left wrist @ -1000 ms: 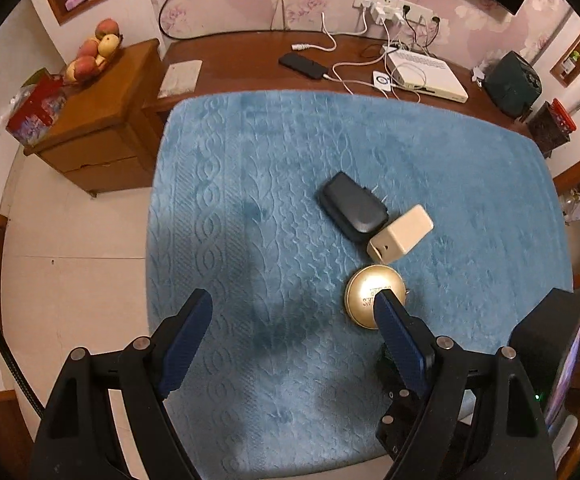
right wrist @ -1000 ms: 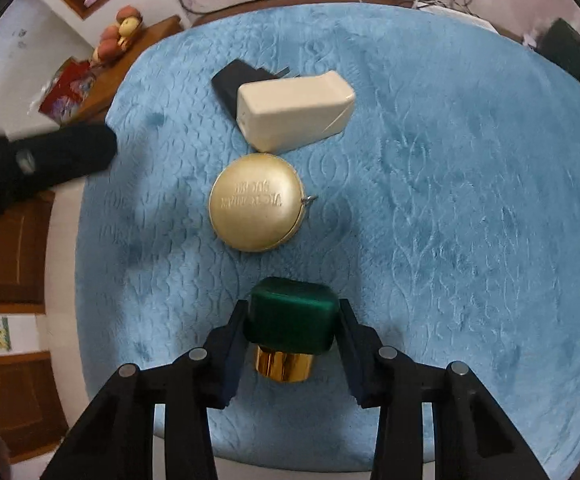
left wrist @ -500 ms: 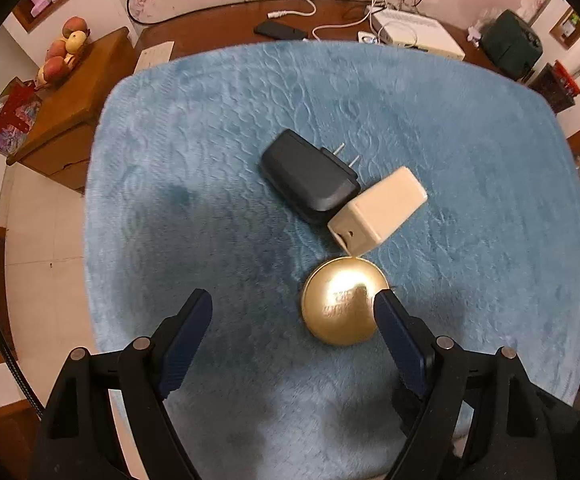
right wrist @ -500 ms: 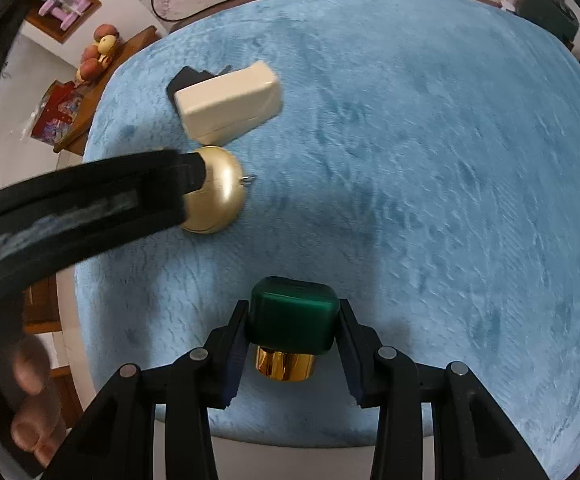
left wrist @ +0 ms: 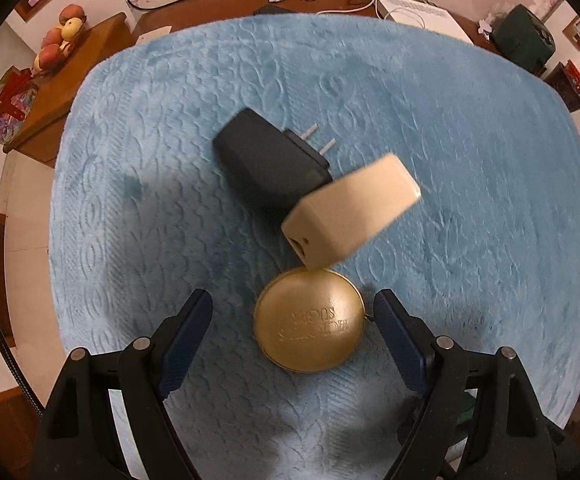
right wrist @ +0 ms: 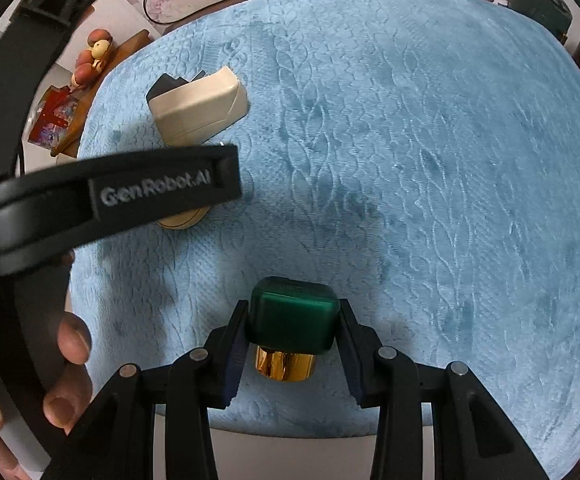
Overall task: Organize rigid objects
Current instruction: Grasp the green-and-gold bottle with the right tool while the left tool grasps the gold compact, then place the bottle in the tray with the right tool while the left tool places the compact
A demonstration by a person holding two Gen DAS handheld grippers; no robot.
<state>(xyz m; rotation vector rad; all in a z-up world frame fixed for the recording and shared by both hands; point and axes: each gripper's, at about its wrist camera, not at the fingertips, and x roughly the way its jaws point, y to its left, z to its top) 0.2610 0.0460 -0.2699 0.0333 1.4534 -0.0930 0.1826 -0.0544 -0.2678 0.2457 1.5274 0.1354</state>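
Left gripper (left wrist: 293, 322) spread wide around gold round case (left wrist: 309, 320), lower centre — smooth, hard, slippery; best pinched across rim. Right gripper (right wrist: 292, 330) clenched on green-capped bottle (right wrist: 292, 314) — fragile-looking.

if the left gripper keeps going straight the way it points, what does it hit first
Most likely the round gold case: it lies between the open fingers of the left gripper. Beyond it lie the beige adapter and the black charger. Height above the case is unclear.

a fuzzy blue cloth (left wrist: 470, 128) covers the brown table (left wrist: 225, 0) (wires lie past it), fruit (left wrist: 59, 36) far left of the fingers.
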